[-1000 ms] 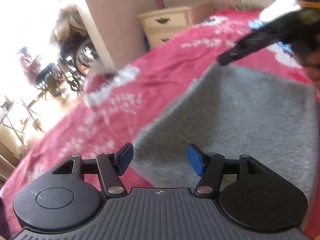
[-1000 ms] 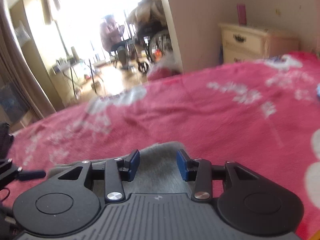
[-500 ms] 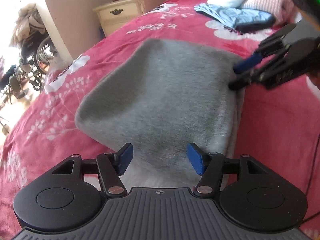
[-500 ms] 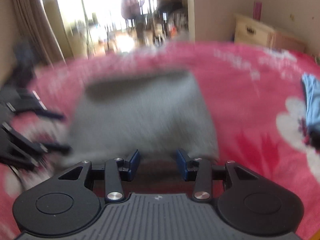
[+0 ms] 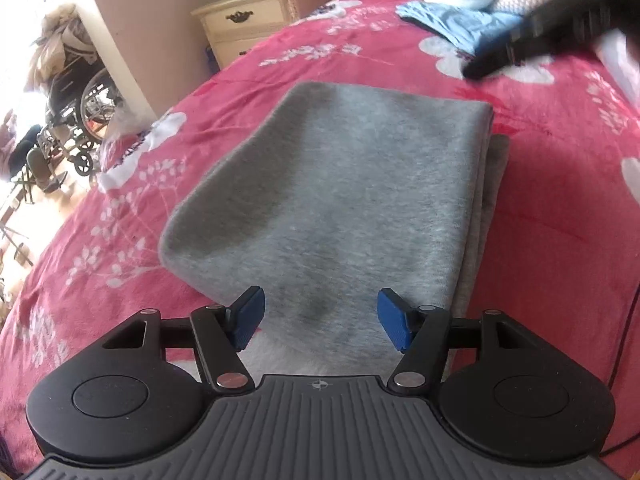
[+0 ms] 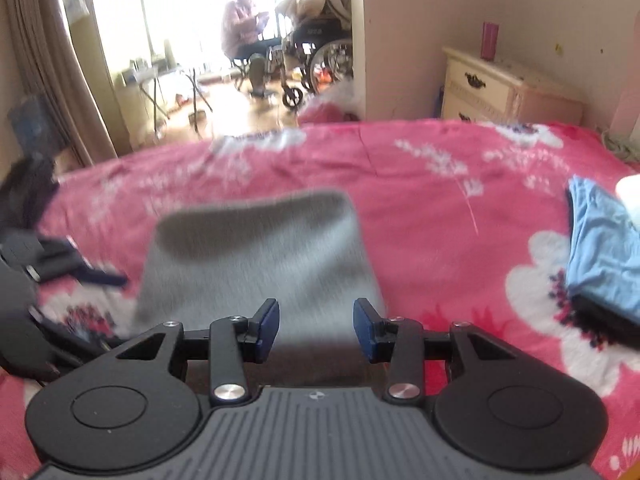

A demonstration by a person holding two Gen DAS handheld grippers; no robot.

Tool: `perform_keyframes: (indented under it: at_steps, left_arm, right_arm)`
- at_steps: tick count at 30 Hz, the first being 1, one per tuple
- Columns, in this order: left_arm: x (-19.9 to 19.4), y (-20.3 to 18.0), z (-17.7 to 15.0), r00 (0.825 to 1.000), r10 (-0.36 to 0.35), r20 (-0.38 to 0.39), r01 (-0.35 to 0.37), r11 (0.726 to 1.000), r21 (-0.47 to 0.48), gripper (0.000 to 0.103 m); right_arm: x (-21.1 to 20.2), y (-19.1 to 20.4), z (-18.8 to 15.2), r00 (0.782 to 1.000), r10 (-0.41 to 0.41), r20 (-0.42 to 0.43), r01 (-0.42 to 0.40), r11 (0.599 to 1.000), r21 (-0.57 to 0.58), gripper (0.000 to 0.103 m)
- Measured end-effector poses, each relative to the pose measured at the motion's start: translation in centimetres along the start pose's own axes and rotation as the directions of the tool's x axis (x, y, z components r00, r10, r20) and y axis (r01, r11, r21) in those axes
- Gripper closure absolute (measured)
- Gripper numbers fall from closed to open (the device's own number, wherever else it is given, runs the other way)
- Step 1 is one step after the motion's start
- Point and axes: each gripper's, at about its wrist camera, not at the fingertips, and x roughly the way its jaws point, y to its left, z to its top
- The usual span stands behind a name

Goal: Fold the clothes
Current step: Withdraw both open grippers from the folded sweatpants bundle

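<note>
I had the folded grey garment (image 5: 336, 196) lying flat on the red floral bedspread (image 5: 540, 184), its layered edges stacked along the right side in the left wrist view. My left gripper (image 5: 320, 318) hung over its near end, jaws apart and clear of the cloth, gripping nothing. My right gripper (image 6: 316, 330) hovered above the same garment's other end, jaws likewise parted and empty. A folded blue garment (image 6: 600, 248) lay well apart on the bed.

Pink wall (image 6: 460, 0) w/ cream nightstand (image 6: 496, 88) beside red floral bed (image 6: 420, 200), tan curtain (image 6: 44, 72) at left, overexposed doorway onto wood floor (image 6: 224, 108), wheelchair (image 6: 316, 60), prob. seated person (image 6: 244, 36).
</note>
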Motion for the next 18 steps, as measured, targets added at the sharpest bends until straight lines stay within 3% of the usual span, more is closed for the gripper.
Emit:
perform_keyframes:
  at_steps: [6,10,14,18]
  left_arm:
    - [0.5,0.4,0.1,1.000,-0.018,-0.012,0.017,0.999,-0.029,0.040]
    - [0.5,0.4,0.0,1.000,-0.022,-0.013,0.021,0.999,-0.044,0.039]
    - [0.6,0.3,0.0,1.000,-0.020,-0.017,0.019,0.999,-0.047,0.039]
    - [0.7,0.3,-0.1,1.000,-0.016,-0.018,0.015,0.998,-0.053,0.037]
  right_arm:
    - [-0.4,0.5,1.5,0.998,0.035,0.045,-0.034,0.999,-0.019,0.060]
    - [1.9,1.0,0.4,1.000,0.000,-0.012,-0.001,0.998,-0.063,0.060]
    - [5.8,0.6,-2.5,0.987,-0.071,-0.146,0.052,0.991,-0.126,0.060]
    - [4.6,0.4,-2.2,0.991,-0.068,-0.116,0.057,0.994,-0.098,0.060]
